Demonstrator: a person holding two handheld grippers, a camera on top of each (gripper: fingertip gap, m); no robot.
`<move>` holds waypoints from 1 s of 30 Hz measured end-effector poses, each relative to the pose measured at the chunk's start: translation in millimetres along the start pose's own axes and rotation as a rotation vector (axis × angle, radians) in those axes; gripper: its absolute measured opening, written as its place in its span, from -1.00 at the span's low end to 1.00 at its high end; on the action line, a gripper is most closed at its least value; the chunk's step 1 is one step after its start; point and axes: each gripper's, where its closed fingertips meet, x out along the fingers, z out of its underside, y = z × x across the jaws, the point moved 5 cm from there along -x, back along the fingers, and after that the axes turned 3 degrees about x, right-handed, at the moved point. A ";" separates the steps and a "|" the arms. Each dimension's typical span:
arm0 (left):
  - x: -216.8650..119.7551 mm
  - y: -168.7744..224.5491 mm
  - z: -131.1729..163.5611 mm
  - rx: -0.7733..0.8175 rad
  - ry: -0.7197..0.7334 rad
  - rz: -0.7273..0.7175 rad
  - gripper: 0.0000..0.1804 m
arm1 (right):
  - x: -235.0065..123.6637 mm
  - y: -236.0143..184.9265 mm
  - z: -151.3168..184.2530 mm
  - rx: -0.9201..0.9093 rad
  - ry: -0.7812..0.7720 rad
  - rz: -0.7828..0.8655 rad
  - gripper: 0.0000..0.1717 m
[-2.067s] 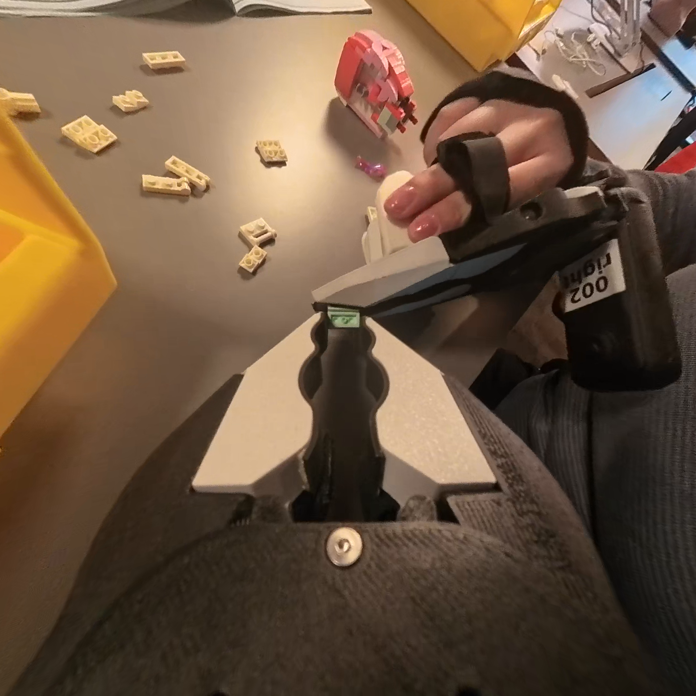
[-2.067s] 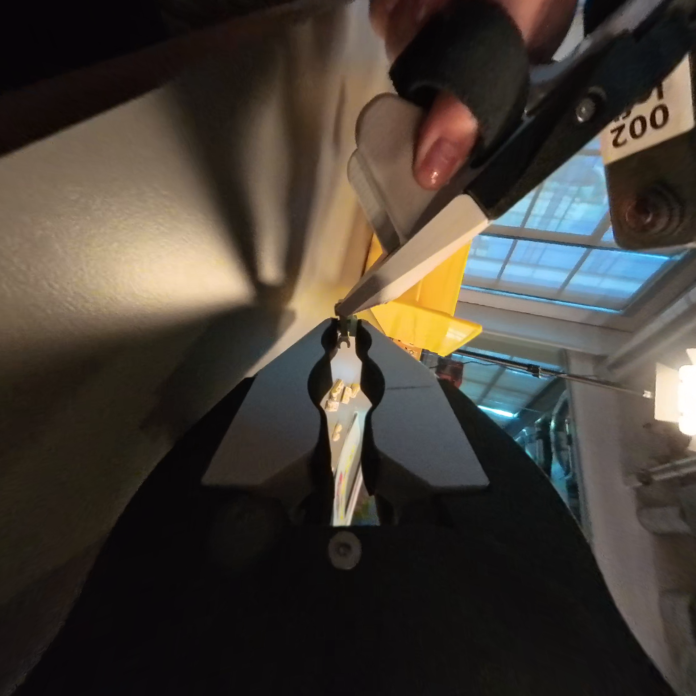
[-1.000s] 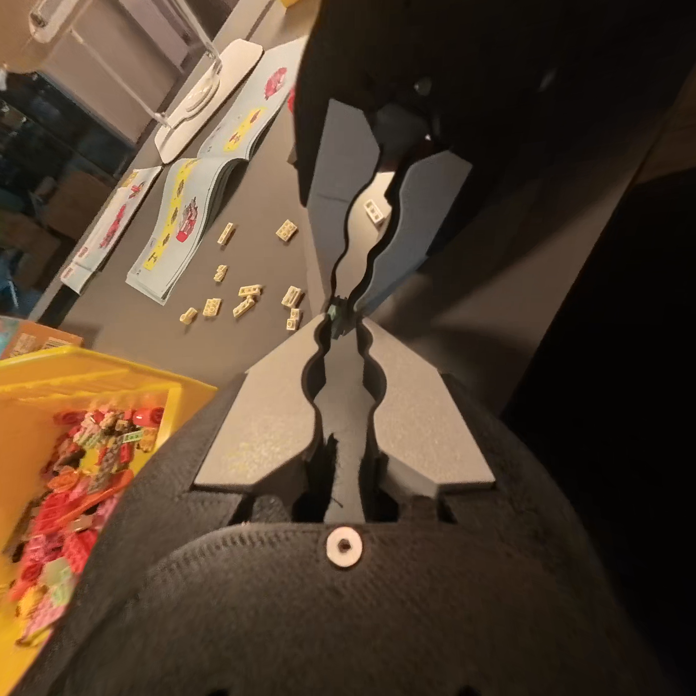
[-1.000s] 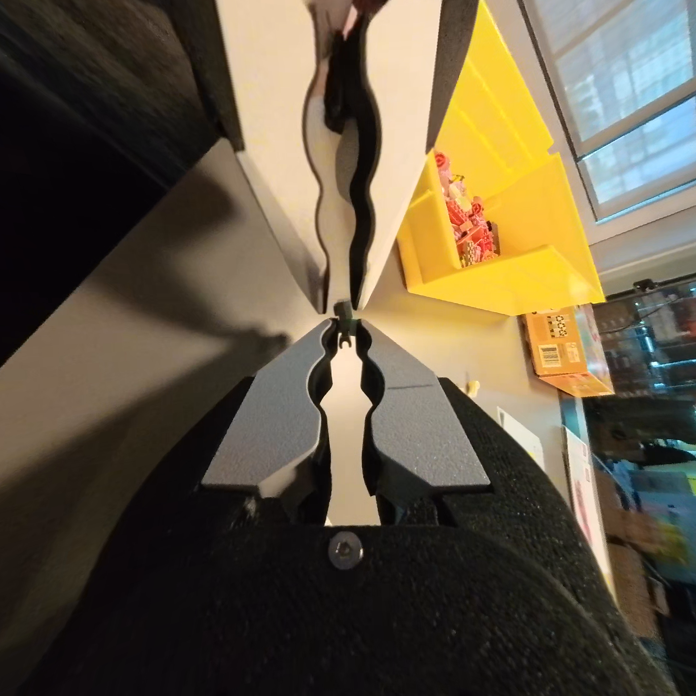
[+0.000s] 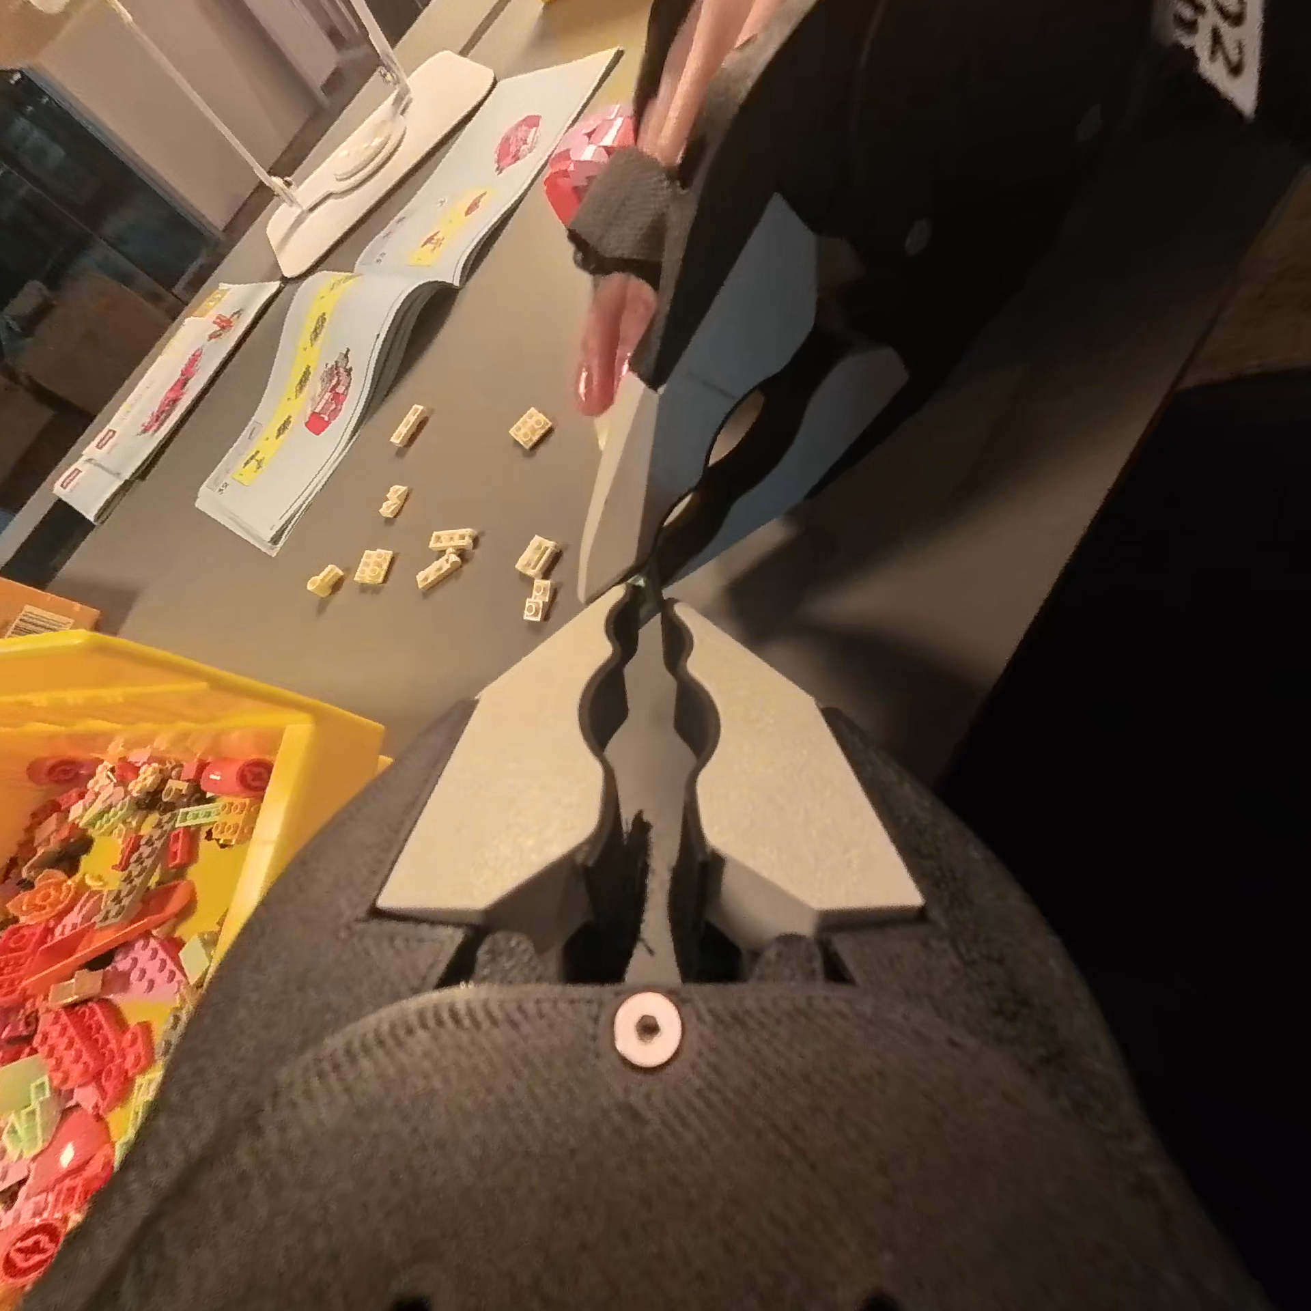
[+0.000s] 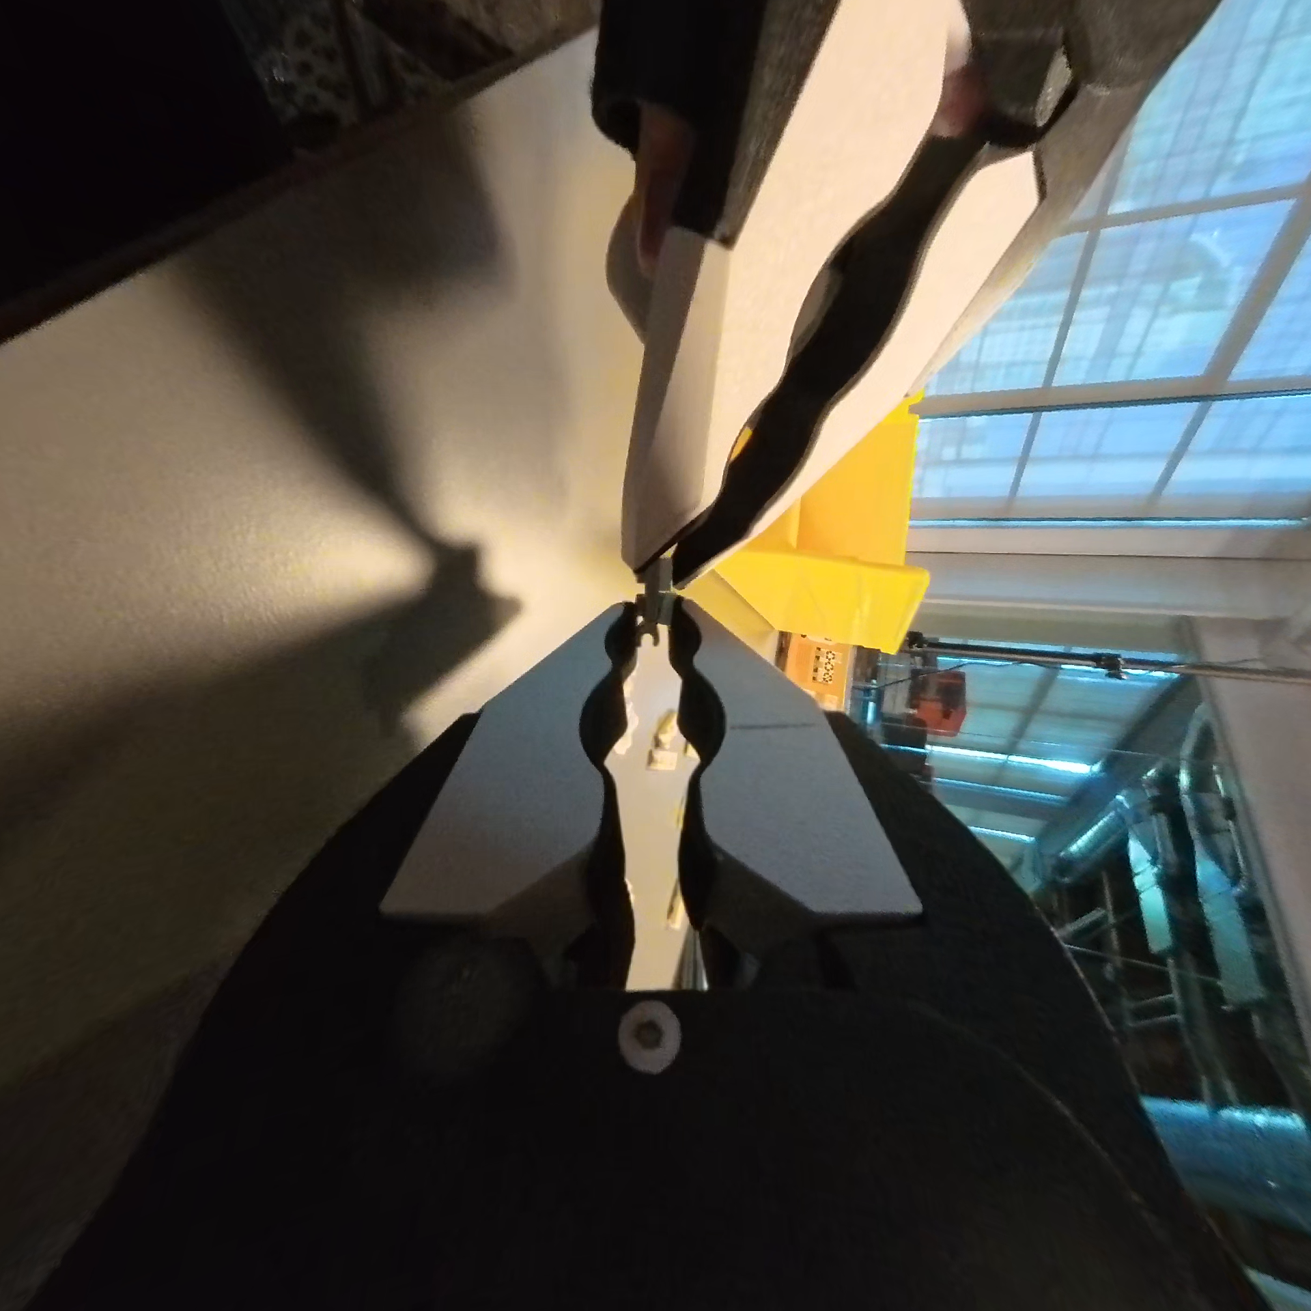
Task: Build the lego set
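1. At the left, a yellow bin (image 5: 333,738) full of red and pink bricks is seen on the desk (image 5: 298,638)
2. Open booklets (image 5: 340,369) and scattered cream bricks (image 5: 450,540) are laid beyond it
3. A small green piece (image 5: 642,583) is pinched by the closed fingers of the left gripper (image 5: 644,603), above the desk
4. A small grey piece (image 6: 656,610), joined to the green one, is clamped by the right gripper (image 6: 654,618), tip to tip with the left
5. A gloved hand (image 5: 624,213) is wrapped round the right gripper
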 end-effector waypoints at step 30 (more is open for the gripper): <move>-1.4 8.0 2.8 0.061 -0.087 0.060 -0.92 | -2.7 -6.4 -2.8 0.421 0.159 -0.239 -0.91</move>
